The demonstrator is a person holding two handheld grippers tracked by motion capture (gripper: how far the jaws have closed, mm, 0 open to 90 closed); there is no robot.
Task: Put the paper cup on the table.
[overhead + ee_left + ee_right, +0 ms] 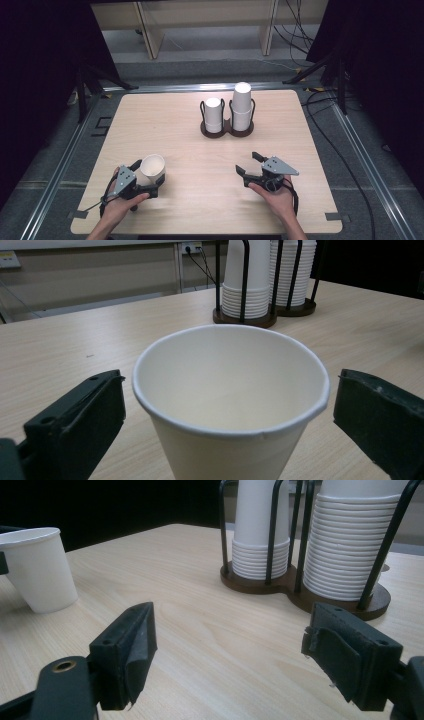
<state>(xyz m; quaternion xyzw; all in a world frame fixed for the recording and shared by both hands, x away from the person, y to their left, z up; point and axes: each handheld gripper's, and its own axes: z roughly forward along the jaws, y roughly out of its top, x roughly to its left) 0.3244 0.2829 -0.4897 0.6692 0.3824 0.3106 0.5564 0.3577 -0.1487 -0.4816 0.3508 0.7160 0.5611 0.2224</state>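
1 white paper cup (230, 405) stands upright on the tabletop (200, 195) between the spread left claw (148, 176); right claw (248, 163) spread, empty; regrasping or placing it remains.

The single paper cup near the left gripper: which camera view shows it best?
The left gripper view: the cup stands upright between the open jaws, its rim and inside plain. The high view shows it small, beside the left gripper. The right gripper view shows its side, far off.
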